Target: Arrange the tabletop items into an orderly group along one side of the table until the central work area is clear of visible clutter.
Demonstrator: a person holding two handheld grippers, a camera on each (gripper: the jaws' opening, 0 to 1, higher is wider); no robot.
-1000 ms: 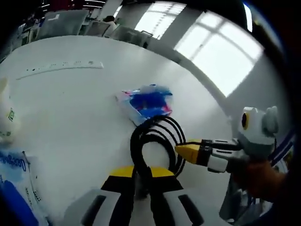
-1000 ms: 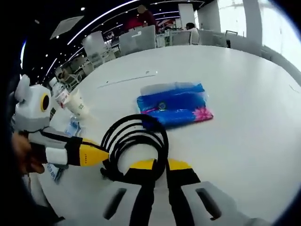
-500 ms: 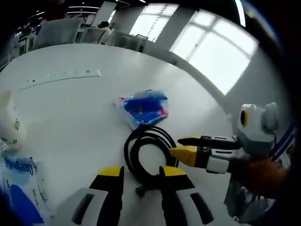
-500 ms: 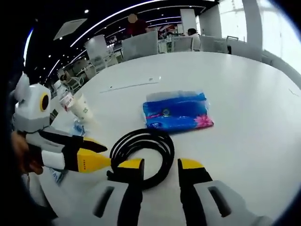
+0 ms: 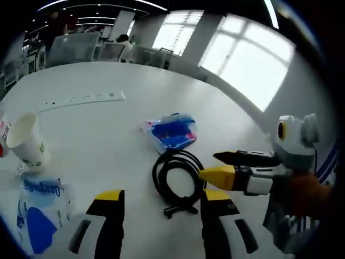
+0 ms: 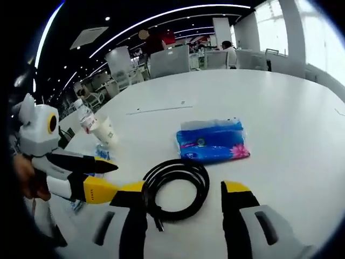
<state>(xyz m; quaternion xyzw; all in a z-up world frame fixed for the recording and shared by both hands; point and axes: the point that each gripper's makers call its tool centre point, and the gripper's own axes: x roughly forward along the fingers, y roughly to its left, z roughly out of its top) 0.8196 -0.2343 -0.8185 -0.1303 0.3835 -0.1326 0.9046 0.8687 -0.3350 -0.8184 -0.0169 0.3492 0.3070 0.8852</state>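
Observation:
A coiled black cable (image 5: 159, 181) lies flat on the white table (image 5: 97, 135), just ahead of my open left gripper (image 5: 161, 199), which holds nothing. In the right gripper view the same cable (image 6: 178, 163) rests between the spread jaws of my open right gripper (image 6: 183, 189), not gripped. Beyond the coil sits a blue tissue pack (image 5: 172, 132) (image 6: 213, 143). The right gripper (image 5: 209, 165) reaches in from the right of the left gripper view, jaws apart. The left gripper (image 6: 110, 178) shows at the left of the right gripper view, also parted.
A paper cup (image 5: 27, 145) (image 6: 108, 131) and a blue-and-white packet (image 5: 40, 216) sit near the table edge, with a bottle (image 6: 86, 118) beside the cup. A white power strip (image 5: 86, 99) (image 6: 161, 108) lies farther back. Chairs and people stand beyond the table.
Both grippers were shut on the cable a second ago; they have opened, let it go and drawn back. The coil now lies on the table.

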